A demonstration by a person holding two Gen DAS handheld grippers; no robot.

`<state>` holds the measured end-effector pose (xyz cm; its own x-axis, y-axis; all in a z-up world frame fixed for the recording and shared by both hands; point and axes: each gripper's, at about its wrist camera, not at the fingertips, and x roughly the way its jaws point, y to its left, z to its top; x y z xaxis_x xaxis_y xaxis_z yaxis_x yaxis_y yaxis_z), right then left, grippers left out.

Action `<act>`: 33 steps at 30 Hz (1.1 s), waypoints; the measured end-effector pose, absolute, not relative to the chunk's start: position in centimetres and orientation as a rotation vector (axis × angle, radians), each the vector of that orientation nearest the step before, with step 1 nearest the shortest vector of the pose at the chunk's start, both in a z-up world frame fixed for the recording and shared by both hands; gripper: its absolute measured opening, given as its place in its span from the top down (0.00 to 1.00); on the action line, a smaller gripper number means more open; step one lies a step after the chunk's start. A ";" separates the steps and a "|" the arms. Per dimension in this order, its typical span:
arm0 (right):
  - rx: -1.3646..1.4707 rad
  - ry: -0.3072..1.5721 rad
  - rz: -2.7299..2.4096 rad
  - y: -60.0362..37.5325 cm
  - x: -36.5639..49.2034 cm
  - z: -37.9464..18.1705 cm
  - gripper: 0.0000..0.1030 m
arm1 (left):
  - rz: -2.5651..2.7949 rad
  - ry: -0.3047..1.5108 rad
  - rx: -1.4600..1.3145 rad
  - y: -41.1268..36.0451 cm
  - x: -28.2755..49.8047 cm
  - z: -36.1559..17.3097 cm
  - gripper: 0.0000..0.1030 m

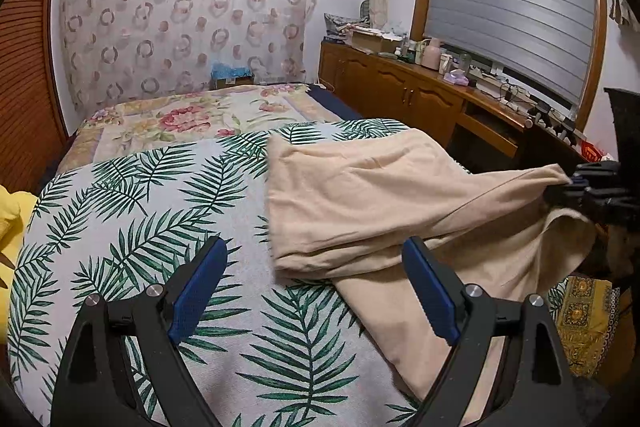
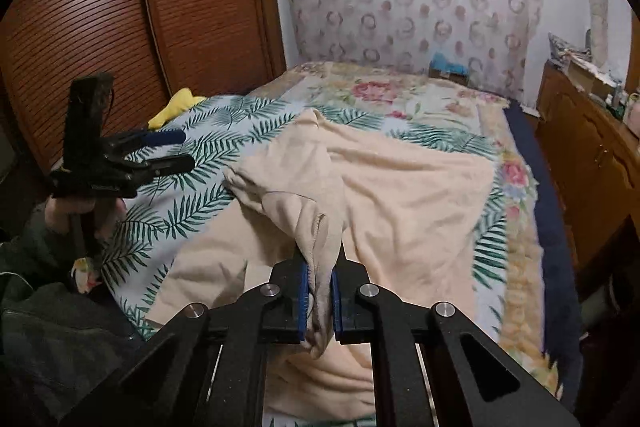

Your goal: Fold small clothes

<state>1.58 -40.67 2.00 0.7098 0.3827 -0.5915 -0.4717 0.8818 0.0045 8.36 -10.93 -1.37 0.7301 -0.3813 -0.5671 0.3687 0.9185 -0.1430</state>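
Note:
A beige garment [image 1: 360, 203] lies spread on the palm-leaf cover of the bed [image 1: 132, 227]. It also shows in the right wrist view [image 2: 408, 203]. My right gripper [image 2: 320, 267] is shut on a bunched edge of the garment and holds that edge lifted above the bed; it appears at the right edge of the left wrist view [image 1: 576, 187]. My left gripper [image 1: 314, 267] is open and empty, above the bed just left of the garment's near edge. It shows in the right wrist view [image 2: 176, 149], held to the left of the garment.
A yellow cloth [image 2: 176, 107] lies at the bed's left side near the wooden louvred wardrobe [image 2: 120, 27]. A wooden cabinet [image 1: 400, 83] with clutter stands along the right wall under the window blind. A floral blanket [image 1: 192, 115] covers the far bed.

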 end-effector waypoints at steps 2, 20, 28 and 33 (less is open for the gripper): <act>-0.158 0.634 0.436 -41.5 0.8 1.7 0.91 | -0.414 0.624 -0.017 -11.0 8.2 -1.2 0.13; -0.166 0.677 0.261 -42.4 0.8 -0.2 0.46 | -0.378 0.599 -0.011 -10.6 8.0 -0.8 0.13; -0.190 0.641 0.313 -38.7 4.0 -0.4 0.45 | -0.369 0.597 -0.014 -10.2 8.0 -1.0 0.13; -0.226 0.655 0.394 -35.3 7.3 -1.3 0.46 | -0.353 0.596 -0.023 -9.4 8.1 -1.1 0.13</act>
